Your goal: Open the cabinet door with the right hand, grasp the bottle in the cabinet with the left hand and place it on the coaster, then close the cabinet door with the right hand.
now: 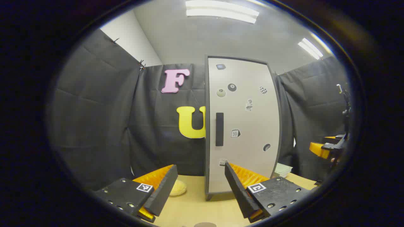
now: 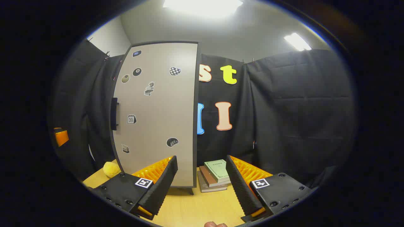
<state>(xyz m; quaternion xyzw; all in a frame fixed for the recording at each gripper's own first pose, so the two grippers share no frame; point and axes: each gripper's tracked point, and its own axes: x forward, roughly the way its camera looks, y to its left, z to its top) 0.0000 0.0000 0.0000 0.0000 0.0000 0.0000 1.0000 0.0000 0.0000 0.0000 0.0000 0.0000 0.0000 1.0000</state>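
Observation:
A tall pale cabinet (image 1: 243, 126) stands on the wooden table with its door shut; a dark vertical handle (image 1: 219, 129) sits at the door's left edge. The same cabinet (image 2: 157, 113) and handle (image 2: 114, 114) appear in the right gripper view. My left gripper (image 1: 201, 189) is open in front of the cabinet, a short way off, nothing between its fingers. My right gripper (image 2: 202, 186) is open too, facing the cabinet's right edge. A brown round coaster (image 1: 205, 224) peeks in at the bottom edge of the left gripper view. The bottle is hidden behind the door.
A yellow soft object (image 1: 177, 188) lies on the table left of the cabinet, also the yellow object (image 2: 111, 169). A stack of books (image 2: 216, 175) lies right of the cabinet. Black cloth walls surround the table. The other gripper (image 1: 328, 148) shows at the far right.

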